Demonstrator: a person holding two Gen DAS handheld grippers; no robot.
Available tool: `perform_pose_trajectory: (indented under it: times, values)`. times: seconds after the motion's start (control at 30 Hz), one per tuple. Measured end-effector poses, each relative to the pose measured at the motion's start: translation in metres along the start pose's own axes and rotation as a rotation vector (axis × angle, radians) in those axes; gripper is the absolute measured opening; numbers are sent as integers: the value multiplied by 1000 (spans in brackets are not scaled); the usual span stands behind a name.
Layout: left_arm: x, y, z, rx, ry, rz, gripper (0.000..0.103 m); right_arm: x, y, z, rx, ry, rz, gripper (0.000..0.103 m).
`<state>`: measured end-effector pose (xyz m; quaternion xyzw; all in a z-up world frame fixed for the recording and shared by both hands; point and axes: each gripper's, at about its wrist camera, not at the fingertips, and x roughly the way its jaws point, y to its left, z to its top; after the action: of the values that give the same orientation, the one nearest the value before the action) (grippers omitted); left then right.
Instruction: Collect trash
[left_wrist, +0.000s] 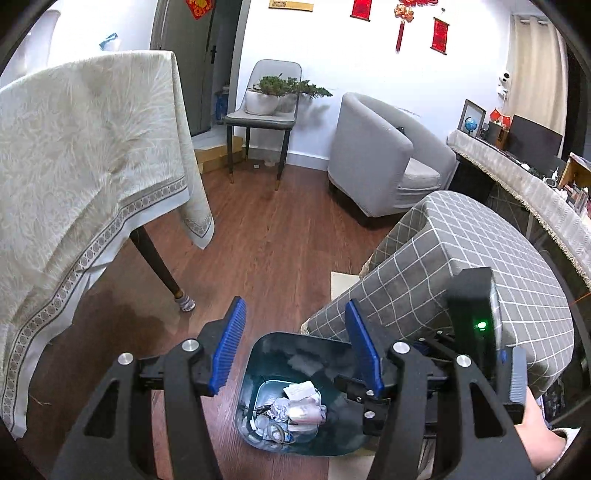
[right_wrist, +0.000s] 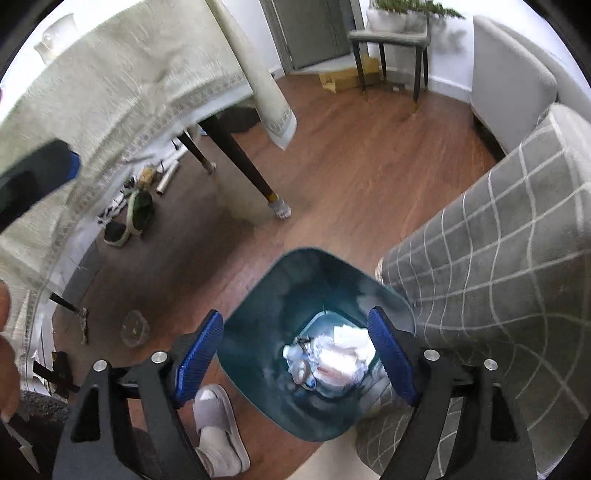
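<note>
Below both open jaws, trash (right_wrist: 332, 360) lies in bin (right_wrist: 258, 343).

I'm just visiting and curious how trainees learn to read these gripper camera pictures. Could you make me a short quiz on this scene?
1. True or false: the right gripper is clamped on a piece of trash.
2. Multiple choice: the teal bin stands beside A) the grey checked cover, B) the potted plant, C) the armchair.
3. Fill in: the crumpled paper and wrappers lie ____ the bin.

Key:
1. False: its blue pads stand apart above the bin with nothing between them. The left gripper is empty too.
2. A
3. inside, at the bottom
</note>
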<state>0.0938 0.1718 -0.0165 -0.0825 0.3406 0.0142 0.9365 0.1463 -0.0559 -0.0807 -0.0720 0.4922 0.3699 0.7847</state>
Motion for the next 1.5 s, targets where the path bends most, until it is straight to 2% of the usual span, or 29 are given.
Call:
perform_pose_trajectory:
  times: [0.17, 0.3, 0.4, 0.47, 0.5, 0.57, 0.63, 0.73, 0.9, 0.97, 1.0, 1.13, 1.23, 1.5]
  values:
    - [-11, -2, 7, 10, -31, 30, 73, -19, 0, 6, -6, -59, 21, 82]
    - [-20, -4, 8, 23, -52, 70, 74, -37, -1, 10, -17, -116, 10, 82]
    - [-25, -5, 11, 25, -53, 67, 78, -57, -2, 12, -31, -171, 1, 82]
    - [-30, -12, 16, 49, -63, 92, 80, -74, -5, 14, -34, -218, -3, 83]
    - [-32, -14, 18, 52, -69, 91, 82, -84, -6, 15, -39, -237, -15, 85]
    - [-37, -21, 19, 45, -82, 80, 93, -100, -8, 17, -47, -274, -50, 88]
    - [-41, -28, 16, 46, -95, 63, 95, -119, -13, 12, -49, -312, -81, 88]
    - [-46, -43, 9, 71, -108, 93, 97, -147, -25, -3, -39, -379, -133, 92]
    - [-53, -66, 5, 66, -153, 121, 98, -187, -47, -20, -31, -408, -269, 94]
    - [-55, -75, 2, 90, -159, 83, 100, -204, -60, -27, -4, -427, -276, 97]
    - [-53, -79, 0, 97, -151, 87, 100, -218, -68, -34, 17, -448, -275, 99]
    - [-48, -88, -11, 92, -129, 113, 100, -256, -87, -56, 67, -521, -322, 99]
    - [-46, -93, -24, 100, -137, 166, 100, -282, -101, -78, 117, -564, -370, 99]
    - [-54, -106, -51, 151, -119, 123, 99, -306, -118, -137, 168, -585, -400, 100]
